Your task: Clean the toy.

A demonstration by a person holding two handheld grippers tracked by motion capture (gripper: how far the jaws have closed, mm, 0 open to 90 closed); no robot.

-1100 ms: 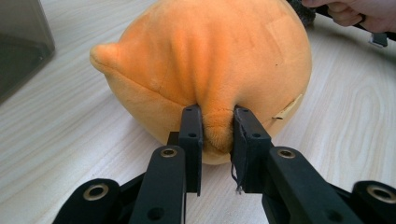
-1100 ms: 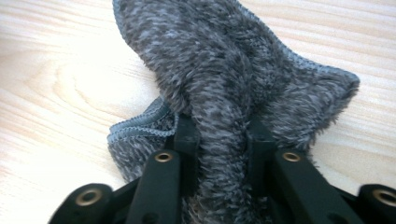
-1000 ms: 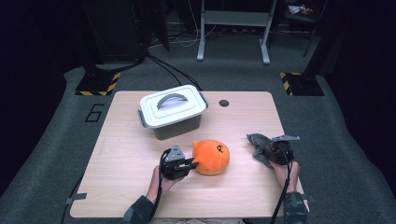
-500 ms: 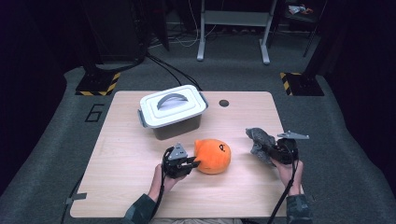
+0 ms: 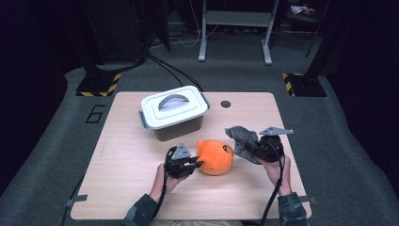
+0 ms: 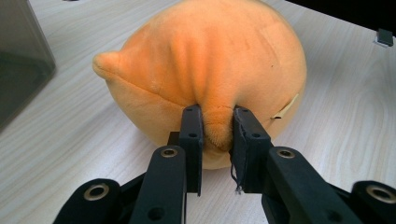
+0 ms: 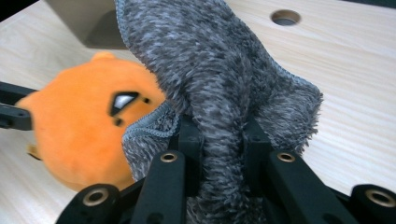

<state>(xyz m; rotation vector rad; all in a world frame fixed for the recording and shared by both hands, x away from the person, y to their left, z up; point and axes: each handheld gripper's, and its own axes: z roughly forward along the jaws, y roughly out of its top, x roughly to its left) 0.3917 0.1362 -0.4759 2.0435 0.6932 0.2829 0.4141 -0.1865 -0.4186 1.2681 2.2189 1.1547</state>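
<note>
The wooden table (image 5: 117, 188) carries a lidded white box (image 5: 173, 111) at the back. In front of it lies the orange plush toy (image 5: 215, 157); the left gripper (image 5: 194, 164) pinches its side. Right of it, the raised right gripper (image 5: 252, 150) clamps a grey cloth (image 5: 242, 139) that hangs beside the toy.
</note>
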